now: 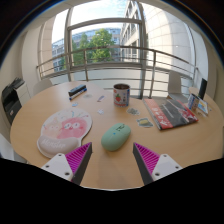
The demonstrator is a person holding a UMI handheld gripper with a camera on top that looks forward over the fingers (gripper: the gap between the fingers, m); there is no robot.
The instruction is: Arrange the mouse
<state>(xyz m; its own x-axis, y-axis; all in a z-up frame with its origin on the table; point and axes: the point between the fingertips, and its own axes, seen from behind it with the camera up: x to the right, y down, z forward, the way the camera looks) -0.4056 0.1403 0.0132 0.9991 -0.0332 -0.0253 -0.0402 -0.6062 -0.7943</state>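
Gripper view showed my gripper [113,163] wide open and empty, the mouse [116,137] lying on the table [35,105] just ahead of the fingers, beside the mouse mat [66,128] rather than on it, so I judged the arranging barely begun.

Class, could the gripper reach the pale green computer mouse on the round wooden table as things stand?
Probably yes. The pale green computer mouse lies just ahead of the gripper, roughly centred between its open jaws, with bare round wooden table around it. The pink-and-white mouse pad sits off to one side, not in the way.
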